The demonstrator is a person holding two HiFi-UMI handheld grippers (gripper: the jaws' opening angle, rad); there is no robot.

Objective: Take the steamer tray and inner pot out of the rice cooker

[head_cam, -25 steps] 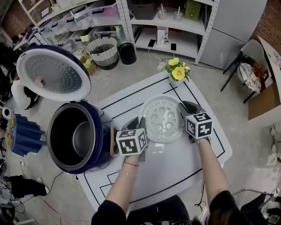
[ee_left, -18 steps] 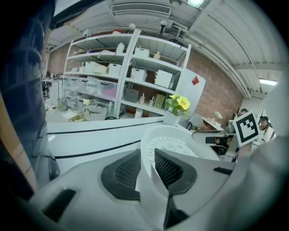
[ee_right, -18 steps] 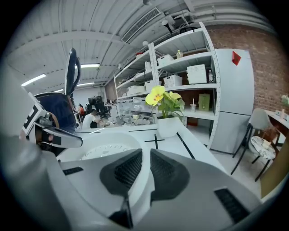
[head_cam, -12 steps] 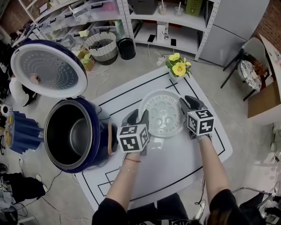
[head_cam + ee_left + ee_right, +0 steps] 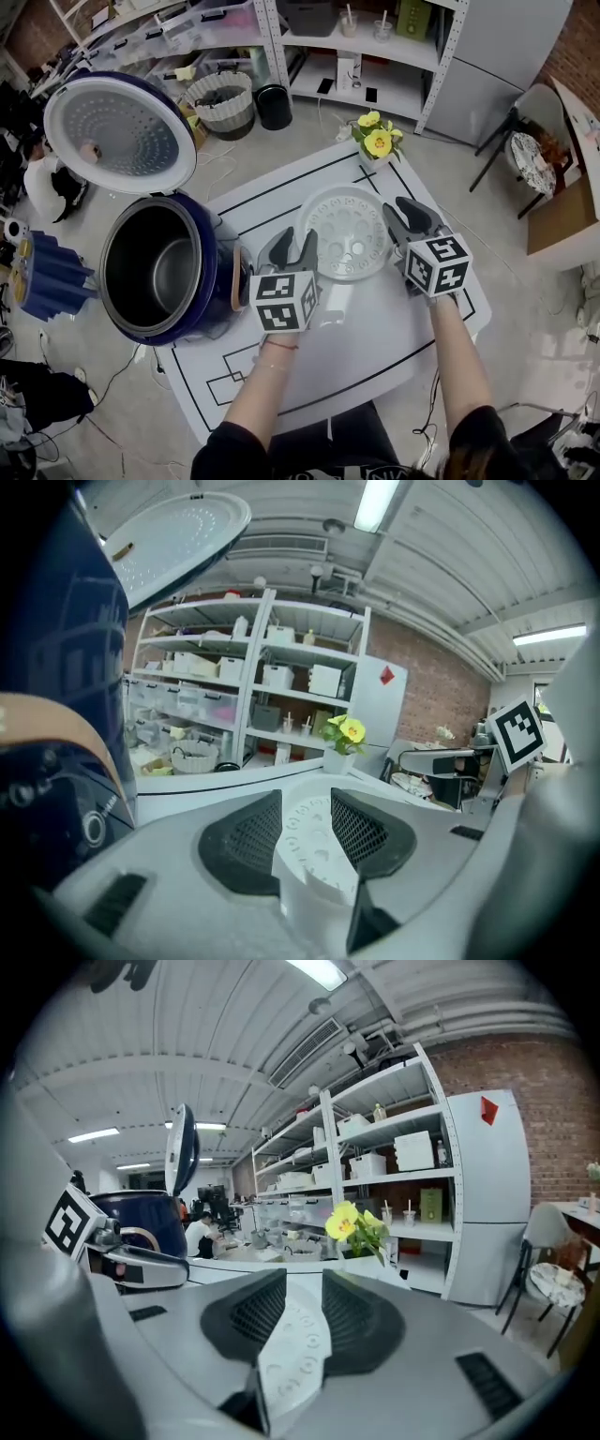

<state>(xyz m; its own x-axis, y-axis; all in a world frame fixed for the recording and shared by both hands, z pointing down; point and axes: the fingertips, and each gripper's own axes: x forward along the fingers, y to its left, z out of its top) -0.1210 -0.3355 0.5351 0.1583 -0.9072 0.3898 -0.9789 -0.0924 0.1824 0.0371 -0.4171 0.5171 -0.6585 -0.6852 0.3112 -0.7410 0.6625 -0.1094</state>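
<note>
White and ruled with black lines, the desk runs under my forearms, and its near edge is cut off by them in the head view. The navy rice cooker stands at the desk's left side, where its own wide rim hides its base, so I cannot tell how much of it rests on the desk. Its lid is swung up and back, with the perforated inner face turned toward me. The metal inner pot sits inside the cooker, and only its rim and inner wall show. The round white steamer tray is out of the cooker and near the middle of the desk. It appears to lie flat there, though its underside is hidden. My left hand-held gripper is at the tray's left rim, and its jaws are opening. The rim stands between the mesh pads, which are spread wide and not pressing on it. My right hand-held gripper is at the right rim, and its jaws are opening too. They are parted around the thin edge of the tray. A small pot of yellow flowers stands at the desk's far edge, beyond the tray.
</note>
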